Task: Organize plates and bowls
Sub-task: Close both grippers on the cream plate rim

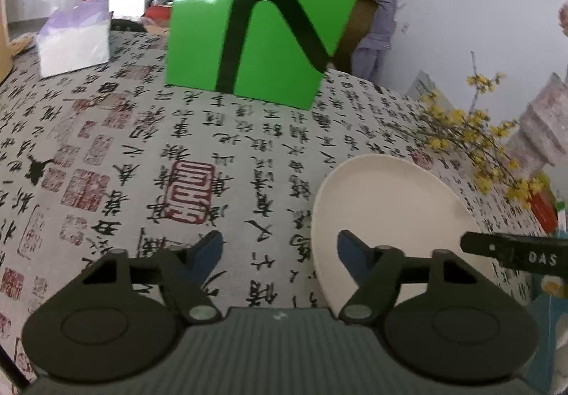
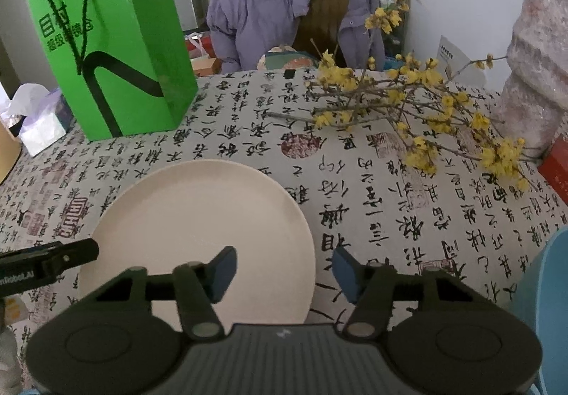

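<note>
A round cream plate lies flat on the calligraphy-print tablecloth. My left gripper hovers at the plate's left rim. Its jaws are apart, with the right fingertip over the plate and the left one over the cloth. In the right wrist view the same plate sits at lower left. My right gripper straddles the plate's right rim, open, with its pads not pressing on it. A light blue rounded object, possibly a bowl, shows at the right edge. Each view catches a black part of the other gripper.
A tall green paper bag stands at the back left, with a tissue box beside it. Yellow-flowered branches lie across the right side. A bubble-wrapped bundle and a red box stand far right. A purple jacket hangs behind the table.
</note>
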